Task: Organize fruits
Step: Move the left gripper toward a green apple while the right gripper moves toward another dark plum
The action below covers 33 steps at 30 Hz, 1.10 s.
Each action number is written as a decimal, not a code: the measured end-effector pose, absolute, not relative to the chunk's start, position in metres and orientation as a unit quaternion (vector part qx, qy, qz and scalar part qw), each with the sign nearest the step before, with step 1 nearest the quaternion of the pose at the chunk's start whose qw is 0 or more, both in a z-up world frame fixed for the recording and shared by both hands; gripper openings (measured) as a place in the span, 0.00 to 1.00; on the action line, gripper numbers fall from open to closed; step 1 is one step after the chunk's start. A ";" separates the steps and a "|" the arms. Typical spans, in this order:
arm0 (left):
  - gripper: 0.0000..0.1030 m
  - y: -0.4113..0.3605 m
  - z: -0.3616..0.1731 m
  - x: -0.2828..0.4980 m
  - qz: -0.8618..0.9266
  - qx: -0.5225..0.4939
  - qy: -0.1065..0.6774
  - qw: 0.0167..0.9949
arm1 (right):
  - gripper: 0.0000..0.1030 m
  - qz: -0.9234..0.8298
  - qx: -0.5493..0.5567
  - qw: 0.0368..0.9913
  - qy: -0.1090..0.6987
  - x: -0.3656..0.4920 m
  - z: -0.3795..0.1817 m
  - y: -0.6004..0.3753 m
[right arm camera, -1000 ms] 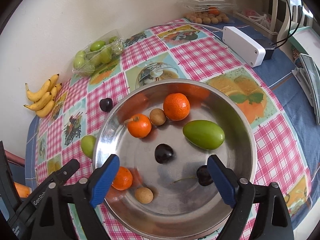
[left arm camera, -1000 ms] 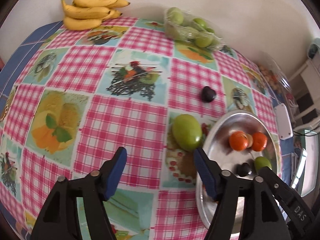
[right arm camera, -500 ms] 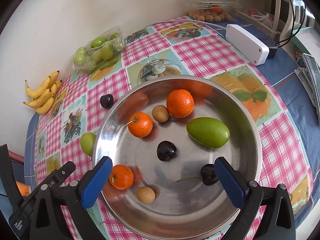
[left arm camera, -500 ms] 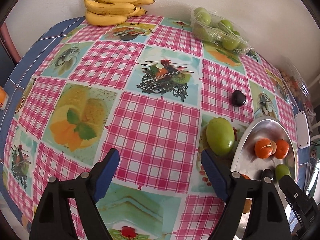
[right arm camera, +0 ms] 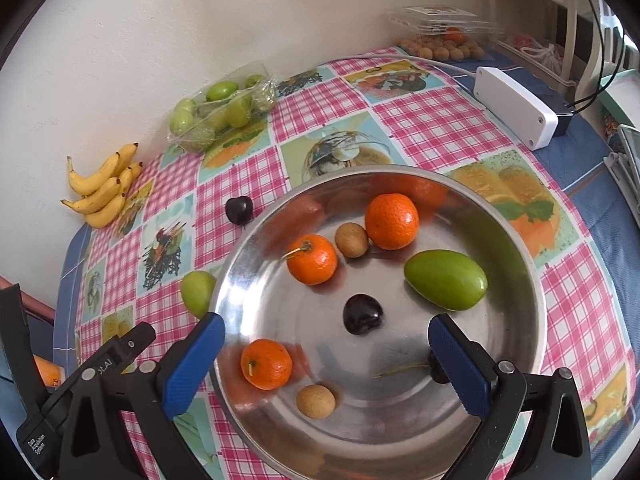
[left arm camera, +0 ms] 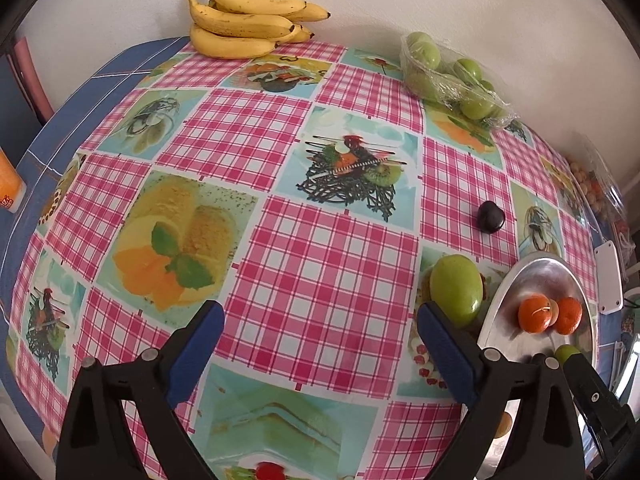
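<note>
A steel bowl [right arm camera: 516, 240] holds three oranges [right arm camera: 392, 221], a green fruit [right arm camera: 446, 280], two small tan fruits [right arm camera: 351, 240] and dark cherries [right arm camera: 362, 314]. It shows at the right in the left wrist view [left arm camera: 496, 312]. A loose green fruit [left arm camera: 456, 289] lies on the cloth just left of the bowl, and a dark cherry [left arm camera: 490, 217] lies beyond it. My left gripper [left arm camera: 320, 340] is open and empty, its right finger beside the green fruit. My right gripper [right arm camera: 326, 352] is open and empty over the bowl's near side.
Bananas [left arm camera: 244, 26] and a wrapped tray of green fruits [left arm camera: 452, 76] lie by the back wall. A white box [right arm camera: 516, 106] with cables and a clear pack of small tan fruits [right arm camera: 440, 40] stand at the far right. The checked tablecloth [left arm camera: 320, 256] covers the table.
My left gripper has swung left and pulled back, so the green fruit and bowl now sit further right in its view. My right gripper has drawn back slightly over the bowl.
</note>
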<state>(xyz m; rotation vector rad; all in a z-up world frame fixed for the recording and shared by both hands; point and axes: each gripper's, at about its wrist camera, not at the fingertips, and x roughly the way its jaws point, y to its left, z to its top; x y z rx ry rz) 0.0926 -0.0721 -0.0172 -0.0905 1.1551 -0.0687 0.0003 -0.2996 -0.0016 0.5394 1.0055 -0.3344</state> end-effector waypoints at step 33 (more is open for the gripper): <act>0.94 -0.084 -0.008 0.137 -0.077 -0.075 0.551 0.828 | 1.00 -0.150 0.194 0.835 0.493 0.051 0.001 -0.276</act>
